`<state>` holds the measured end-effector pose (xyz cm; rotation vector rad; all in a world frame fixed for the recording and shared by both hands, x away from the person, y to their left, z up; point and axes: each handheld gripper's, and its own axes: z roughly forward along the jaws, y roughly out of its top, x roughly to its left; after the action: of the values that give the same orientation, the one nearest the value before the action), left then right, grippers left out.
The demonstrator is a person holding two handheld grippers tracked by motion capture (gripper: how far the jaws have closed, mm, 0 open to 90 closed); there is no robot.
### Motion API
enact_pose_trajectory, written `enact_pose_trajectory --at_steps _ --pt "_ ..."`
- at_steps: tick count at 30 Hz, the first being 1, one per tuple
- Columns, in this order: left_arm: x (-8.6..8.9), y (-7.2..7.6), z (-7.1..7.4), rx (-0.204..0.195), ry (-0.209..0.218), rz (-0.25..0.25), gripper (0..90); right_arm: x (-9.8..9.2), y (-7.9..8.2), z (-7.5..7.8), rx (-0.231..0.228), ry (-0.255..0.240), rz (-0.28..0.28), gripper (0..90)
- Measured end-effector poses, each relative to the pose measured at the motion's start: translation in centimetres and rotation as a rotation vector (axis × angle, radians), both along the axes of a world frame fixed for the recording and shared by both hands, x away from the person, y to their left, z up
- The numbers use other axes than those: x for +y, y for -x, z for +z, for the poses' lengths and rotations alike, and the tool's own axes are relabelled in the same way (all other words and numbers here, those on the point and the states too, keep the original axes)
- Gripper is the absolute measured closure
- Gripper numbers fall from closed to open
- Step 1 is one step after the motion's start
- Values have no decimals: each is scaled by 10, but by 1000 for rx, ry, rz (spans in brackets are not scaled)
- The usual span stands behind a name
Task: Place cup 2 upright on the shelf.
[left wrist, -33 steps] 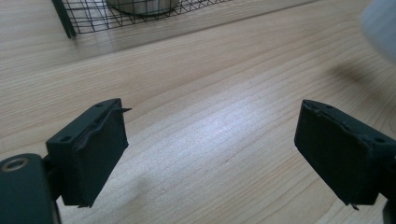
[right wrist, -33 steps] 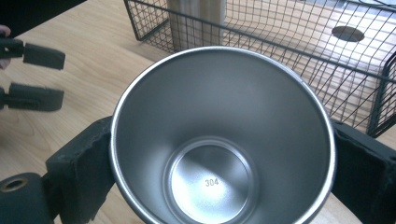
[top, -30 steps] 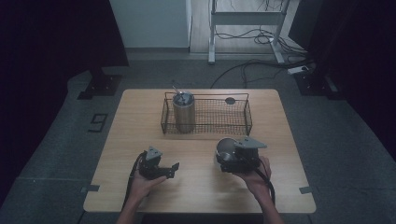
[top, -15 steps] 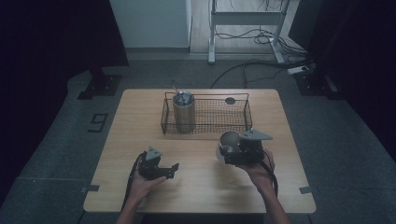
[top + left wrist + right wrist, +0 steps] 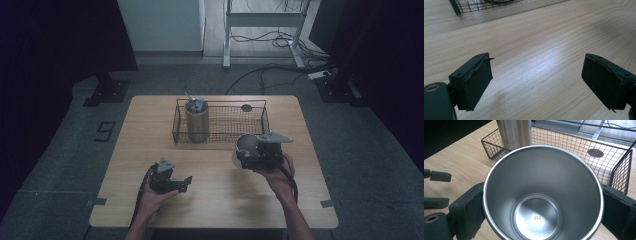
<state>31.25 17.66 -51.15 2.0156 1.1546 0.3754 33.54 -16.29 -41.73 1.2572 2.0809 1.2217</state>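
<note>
A shiny steel cup [image 5: 245,144] hangs just above the table, in front of the black wire basket [image 5: 227,137]. My right gripper [image 5: 250,156] is shut on it. In the right gripper view the cup's [image 5: 541,195] empty mouth faces the camera, and the black pads [image 5: 466,212] press on both sides of it. A tall metal cylinder [image 5: 196,122] with utensils in it stands upright in the basket's left end. My left gripper [image 5: 186,181] rests low over the table's front left. Its jaws [image 5: 536,77] are open, with bare wood between them.
The wooden table [image 5: 150,130] carries the basket at its far middle. The basket's right part [image 5: 584,157] holds nothing, and a round hole in the tabletop [image 5: 246,107] shows through its mesh. Beyond the table stand a desk frame and floor cables [image 5: 270,70].
My right gripper has lifted the steel cup and carried it a little toward the basket. The left gripper has stayed in place.
</note>
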Motion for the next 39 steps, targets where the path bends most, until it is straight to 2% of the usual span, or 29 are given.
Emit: enact_pose_trajectory --at_steps 7,19,39 --pt "0 1 1 -4 3 -3 94 -4 -6 8 -6 -5 -19 61" --pt "0 1 2 -3 6 -7 94 -4 -14 21 -22 6 -19 62" --pt "-2 1 3 -2 5 -11 95 -2 -38 31 -23 21 -26 62"
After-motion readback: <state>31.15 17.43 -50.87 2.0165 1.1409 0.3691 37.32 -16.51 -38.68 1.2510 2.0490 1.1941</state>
